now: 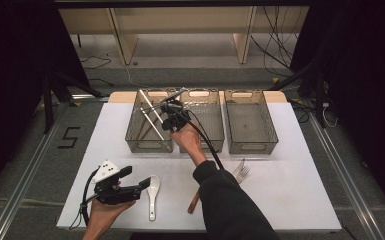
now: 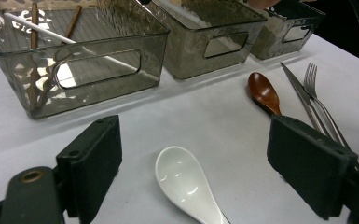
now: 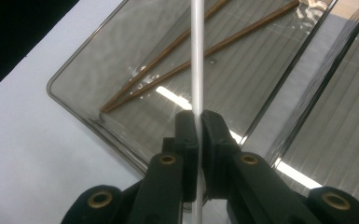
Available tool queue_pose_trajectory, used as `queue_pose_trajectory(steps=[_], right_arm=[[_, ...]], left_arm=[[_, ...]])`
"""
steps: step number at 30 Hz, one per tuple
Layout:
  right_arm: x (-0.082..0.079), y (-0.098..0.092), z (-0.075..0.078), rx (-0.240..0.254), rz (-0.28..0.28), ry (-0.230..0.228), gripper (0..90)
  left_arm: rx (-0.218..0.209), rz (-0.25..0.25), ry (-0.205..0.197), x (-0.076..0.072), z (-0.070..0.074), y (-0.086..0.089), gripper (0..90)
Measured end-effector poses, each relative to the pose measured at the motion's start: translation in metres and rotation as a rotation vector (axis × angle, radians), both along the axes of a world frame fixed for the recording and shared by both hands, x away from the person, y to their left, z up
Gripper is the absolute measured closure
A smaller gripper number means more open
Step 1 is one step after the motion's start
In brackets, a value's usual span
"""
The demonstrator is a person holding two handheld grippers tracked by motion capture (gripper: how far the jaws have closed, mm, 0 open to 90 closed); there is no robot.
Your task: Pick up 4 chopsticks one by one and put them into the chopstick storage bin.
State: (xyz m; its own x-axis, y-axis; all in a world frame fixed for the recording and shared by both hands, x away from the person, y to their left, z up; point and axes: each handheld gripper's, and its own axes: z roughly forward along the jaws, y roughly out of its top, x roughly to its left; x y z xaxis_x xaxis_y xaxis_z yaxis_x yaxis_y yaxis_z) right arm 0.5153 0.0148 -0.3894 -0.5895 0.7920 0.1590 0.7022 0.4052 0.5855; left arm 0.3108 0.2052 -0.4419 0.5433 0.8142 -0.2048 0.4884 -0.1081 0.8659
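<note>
Your right gripper is clamped on a white chopstick over the leftmost smoked-plastic bin, where two brown chopsticks lie crossed on the floor, while your left gripper rests with jaws wide apart around the white ceramic spoon on the table.

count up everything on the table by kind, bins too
white chopsticks: 2
brown chopsticks: 2
white spoon: 1
brown spoon: 1
fork: 1
knife: 1
bins: 3
total: 11
</note>
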Motion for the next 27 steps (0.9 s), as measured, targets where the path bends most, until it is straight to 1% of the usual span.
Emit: queue_pose_trajectory(steps=[12,20,23,27], right_arm=[[0.01,0.008,-0.006,-0.027,-0.02,0.028,86.5],[0.013,0.012,-0.007,-0.041,-0.012,0.025,86.4],[0.013,0.013,-0.009,-0.046,-0.017,0.035,86.4],[0.013,0.014,-0.01,-0.05,-0.015,0.031,86.4]], left_arm=[[-0.003,-0.002,-0.001,0.0,0.0,0.001,17.6],[-0.004,-0.002,-0.002,0.0,0.001,0.001,17.6],[-0.005,-0.002,-0.002,0.0,0.001,0.001,17.6],[-0.005,-0.003,0.0,0.0,0.0,0.0,17.6]])
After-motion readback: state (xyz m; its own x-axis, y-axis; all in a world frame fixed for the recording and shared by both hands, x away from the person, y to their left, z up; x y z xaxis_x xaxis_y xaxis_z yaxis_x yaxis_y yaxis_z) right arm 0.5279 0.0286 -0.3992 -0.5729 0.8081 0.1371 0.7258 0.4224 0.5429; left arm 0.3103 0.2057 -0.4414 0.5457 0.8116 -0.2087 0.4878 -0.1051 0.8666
